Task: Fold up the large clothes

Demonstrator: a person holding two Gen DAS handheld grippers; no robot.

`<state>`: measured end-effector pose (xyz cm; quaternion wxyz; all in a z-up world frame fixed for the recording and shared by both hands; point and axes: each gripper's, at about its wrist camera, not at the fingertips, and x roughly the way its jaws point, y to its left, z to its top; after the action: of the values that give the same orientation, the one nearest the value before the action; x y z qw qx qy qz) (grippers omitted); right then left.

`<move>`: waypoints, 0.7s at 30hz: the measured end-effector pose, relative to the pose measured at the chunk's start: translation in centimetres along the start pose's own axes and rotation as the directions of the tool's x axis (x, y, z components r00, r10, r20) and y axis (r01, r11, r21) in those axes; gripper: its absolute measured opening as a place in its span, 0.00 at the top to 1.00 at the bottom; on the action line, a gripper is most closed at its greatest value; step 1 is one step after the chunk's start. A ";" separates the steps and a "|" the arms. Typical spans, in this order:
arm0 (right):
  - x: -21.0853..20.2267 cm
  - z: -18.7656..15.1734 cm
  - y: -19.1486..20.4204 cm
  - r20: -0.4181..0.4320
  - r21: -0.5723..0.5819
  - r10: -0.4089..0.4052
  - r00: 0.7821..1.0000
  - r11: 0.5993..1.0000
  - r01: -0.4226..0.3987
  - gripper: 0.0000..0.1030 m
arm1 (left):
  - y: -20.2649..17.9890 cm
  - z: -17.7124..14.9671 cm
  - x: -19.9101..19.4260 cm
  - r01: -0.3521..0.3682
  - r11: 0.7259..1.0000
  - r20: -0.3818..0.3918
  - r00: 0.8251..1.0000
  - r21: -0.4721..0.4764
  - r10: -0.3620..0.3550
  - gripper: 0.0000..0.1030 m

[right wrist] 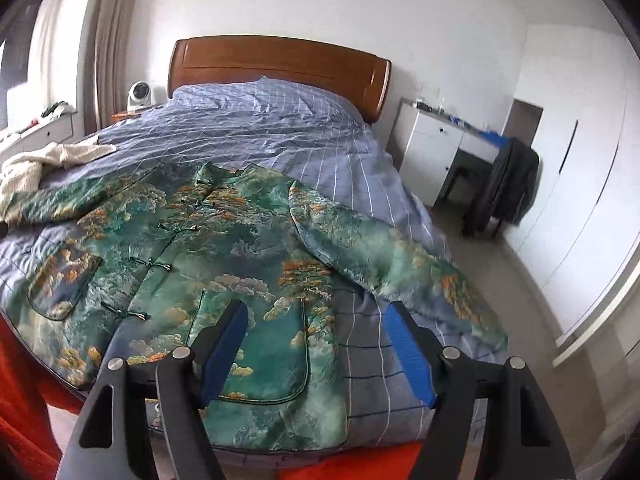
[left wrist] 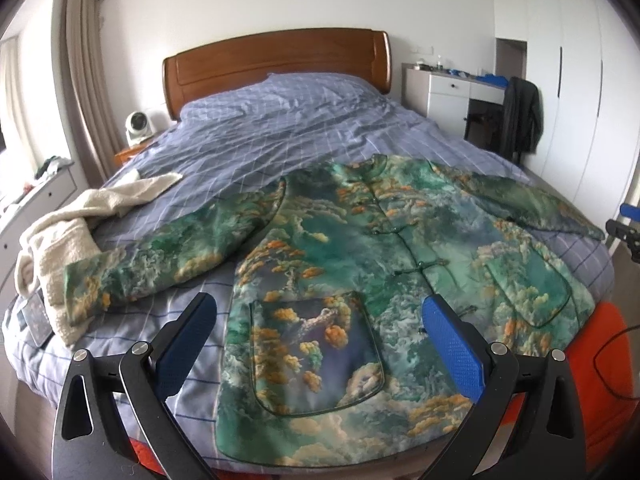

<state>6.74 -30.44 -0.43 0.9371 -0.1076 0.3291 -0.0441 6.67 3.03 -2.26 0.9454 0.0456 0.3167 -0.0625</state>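
A green jacket [left wrist: 360, 248] printed with orange trees and clouds lies flat and buttoned on the bed, both sleeves spread out to the sides. My left gripper [left wrist: 320, 312] hovers open above its lower left pocket, nothing between the blue pads. In the right wrist view the same jacket [right wrist: 224, 248] fills the near bed. My right gripper [right wrist: 316, 316] stands open over the jacket's right hem edge, below the right sleeve [right wrist: 400, 264], holding nothing.
A cream fleece garment [left wrist: 68, 236] is bunched at the bed's left edge. The blue checked duvet [left wrist: 280, 128] covers the bed up to a wooden headboard [left wrist: 276, 56]. A white desk with a dark coat on a chair [right wrist: 504, 184] stands right. Red cloth [right wrist: 24, 392] hangs below the bed's foot.
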 end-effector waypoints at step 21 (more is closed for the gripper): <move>0.2 -0.7 0.8 0.023 -0.040 0.004 1.000 0.999 -0.003 0.29 | -0.2 0.3 0.4 0.010 1.000 -0.018 1.000 -0.024 -0.010 0.01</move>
<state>6.47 -29.81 -1.24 0.9386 -0.1260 0.3194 -0.0346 7.14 2.79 -2.23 0.9426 0.0335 0.3263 -0.0630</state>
